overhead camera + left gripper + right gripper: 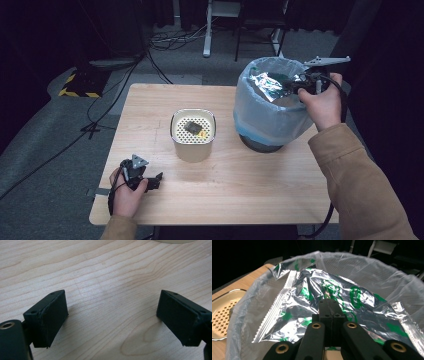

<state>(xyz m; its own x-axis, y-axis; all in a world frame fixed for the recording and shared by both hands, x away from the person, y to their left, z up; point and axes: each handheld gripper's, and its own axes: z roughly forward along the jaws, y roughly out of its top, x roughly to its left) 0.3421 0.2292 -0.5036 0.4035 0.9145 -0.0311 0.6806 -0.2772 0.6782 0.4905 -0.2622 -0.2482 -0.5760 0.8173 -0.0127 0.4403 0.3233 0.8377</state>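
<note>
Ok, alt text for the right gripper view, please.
The right claw, jaws shut on a crinkled silver foil wrapper with green print, holds it over the open mouth of a bin lined with a translucent plastic bag. At far left, a perforated cream container sits on the wooden table.

The worktop is lit from above, its surroundings dark. Glare streaks the foil wrapper. Soft shadows trail the fingers.

Crinkled silver-green foil wrapper — lying open over mouth of bag-lined bin.
</note>
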